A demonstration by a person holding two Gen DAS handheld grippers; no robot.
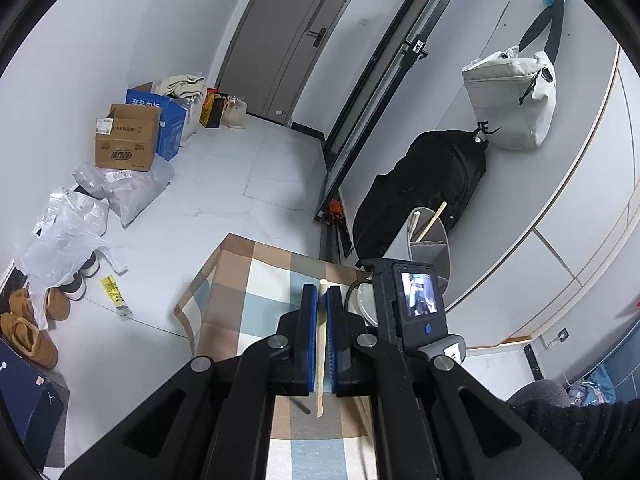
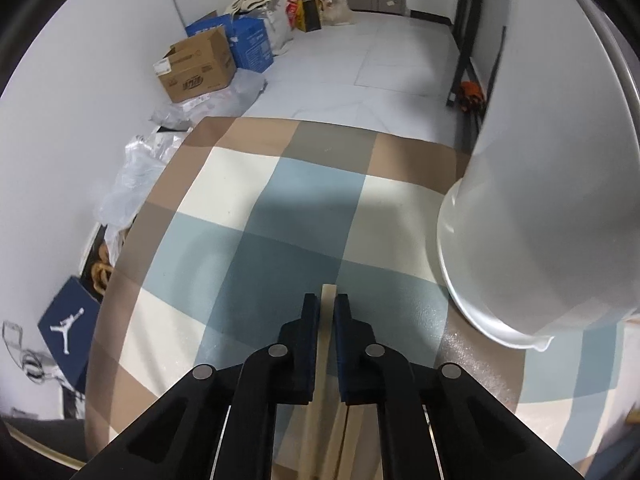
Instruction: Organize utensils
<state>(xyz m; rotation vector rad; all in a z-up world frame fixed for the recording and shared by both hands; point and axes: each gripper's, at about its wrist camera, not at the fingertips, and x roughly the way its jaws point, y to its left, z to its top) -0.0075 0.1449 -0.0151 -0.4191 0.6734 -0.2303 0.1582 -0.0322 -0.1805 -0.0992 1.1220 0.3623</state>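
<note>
A pale wooden chopstick (image 1: 321, 344) runs lengthwise between the blue pads of my left gripper (image 1: 323, 292), which is shut on it above the checked tablecloth (image 1: 256, 292). Just to its right is the small screen (image 1: 418, 294) on the right gripper's housing. Behind that stands a white utensil holder (image 1: 434, 240) with wooden sticks (image 1: 431, 218) leaning in it. In the right wrist view my right gripper (image 2: 328, 300) points down at the cloth, shut on another chopstick (image 2: 326, 320). More wooden sticks (image 2: 352, 432) lie under it. The white holder (image 2: 540, 220) looms close on the right.
The table's far edge (image 2: 320, 124) drops to a tiled floor. Cardboard boxes (image 2: 196, 68) and plastic bags (image 2: 132, 168) line the left wall, with shoes (image 1: 28, 336) below. A black bag (image 1: 424, 184) and a white bag (image 1: 516, 100) hang by the right wall.
</note>
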